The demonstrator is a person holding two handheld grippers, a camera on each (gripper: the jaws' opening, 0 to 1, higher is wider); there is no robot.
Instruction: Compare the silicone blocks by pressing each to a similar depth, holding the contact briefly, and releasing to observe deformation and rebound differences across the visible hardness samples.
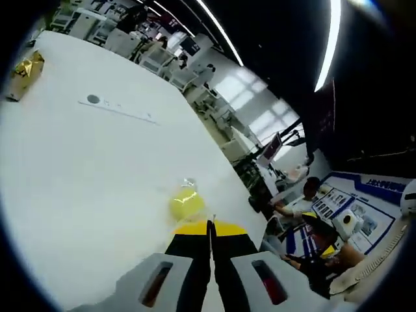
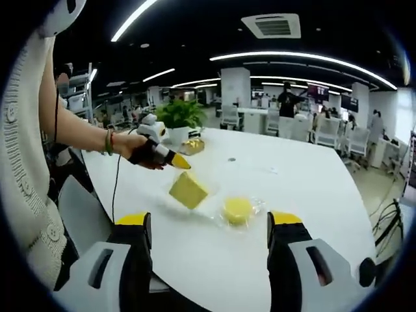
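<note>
In the right gripper view two yellow silicone blocks lie on the white table (image 2: 312,188): a square block (image 2: 188,190) and a round block (image 2: 237,209) in clear wrap. My right gripper (image 2: 209,221) stands open in front of them, jaws wide apart, touching neither. A hand holds my left gripper (image 2: 170,159) just up-left of the square block, apart from it. In the left gripper view my left gripper (image 1: 209,227) is shut, empty, its yellow tips just short of a rounded yellow block (image 1: 186,203) in clear wrap.
A crumpled gold object (image 1: 26,71) (image 2: 192,146) lies far back on the table (image 1: 97,169), near a potted plant (image 2: 182,114). A thin label strip (image 1: 120,107) lies mid-table. A person's pale sleeve (image 2: 29,162) is at left. Seated people (image 1: 302,201) are beyond the table edge.
</note>
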